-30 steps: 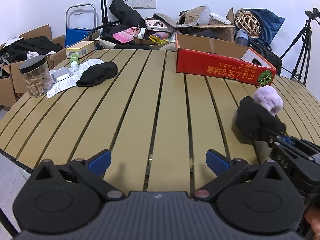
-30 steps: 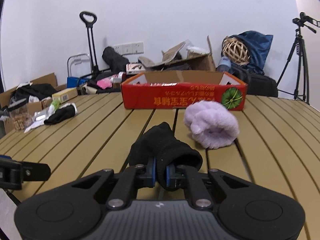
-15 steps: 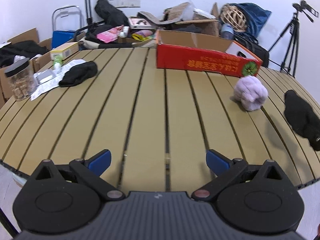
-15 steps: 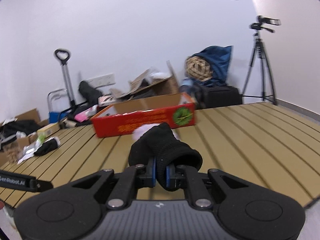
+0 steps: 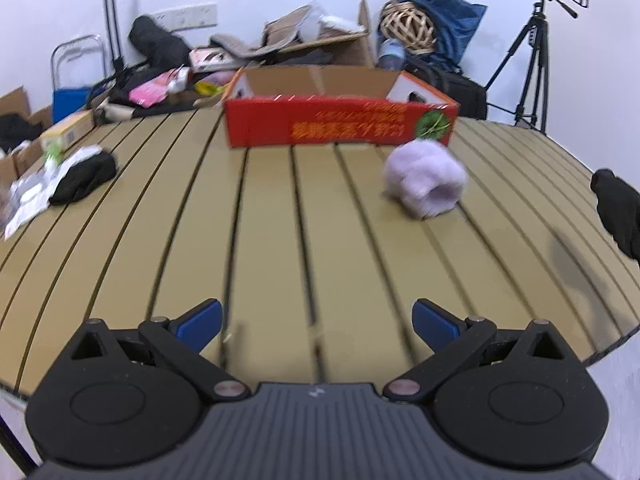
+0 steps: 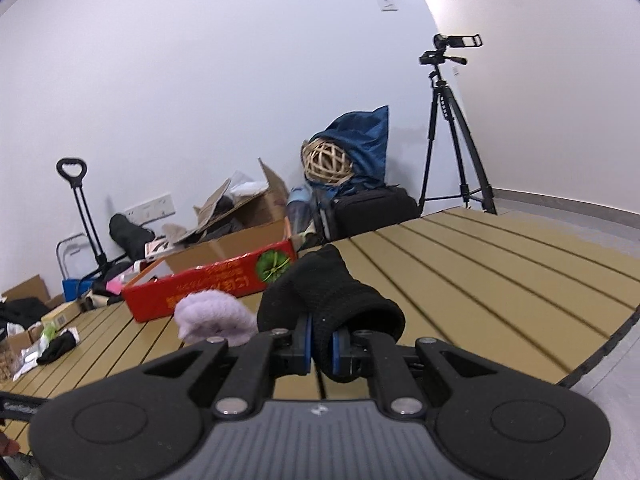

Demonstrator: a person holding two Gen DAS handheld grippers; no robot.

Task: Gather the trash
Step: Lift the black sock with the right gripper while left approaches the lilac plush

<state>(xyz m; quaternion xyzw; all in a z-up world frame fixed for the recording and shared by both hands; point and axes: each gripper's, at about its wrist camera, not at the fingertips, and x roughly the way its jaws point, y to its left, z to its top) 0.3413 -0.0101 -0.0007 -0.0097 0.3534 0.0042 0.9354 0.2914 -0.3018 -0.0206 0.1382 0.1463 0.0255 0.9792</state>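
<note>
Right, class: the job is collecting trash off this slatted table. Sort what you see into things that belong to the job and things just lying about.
Belongs to the job:
- black sock, clamped in the right gripper
- purple fuzzy sock
- second black sock
- red cardboard box
- left gripper, open

Just lying about:
- camera tripod
- wicker ball
- hand trolley

My right gripper (image 6: 321, 350) is squeezed tight on a black sock (image 6: 328, 300), holding it up near the table's right edge. My left gripper (image 5: 316, 320) is wide open over the table's near edge, holding nothing.

Tripod (image 6: 452, 128) with camera, wicker ball (image 5: 407, 26), hand truck (image 6: 82, 216)
</note>
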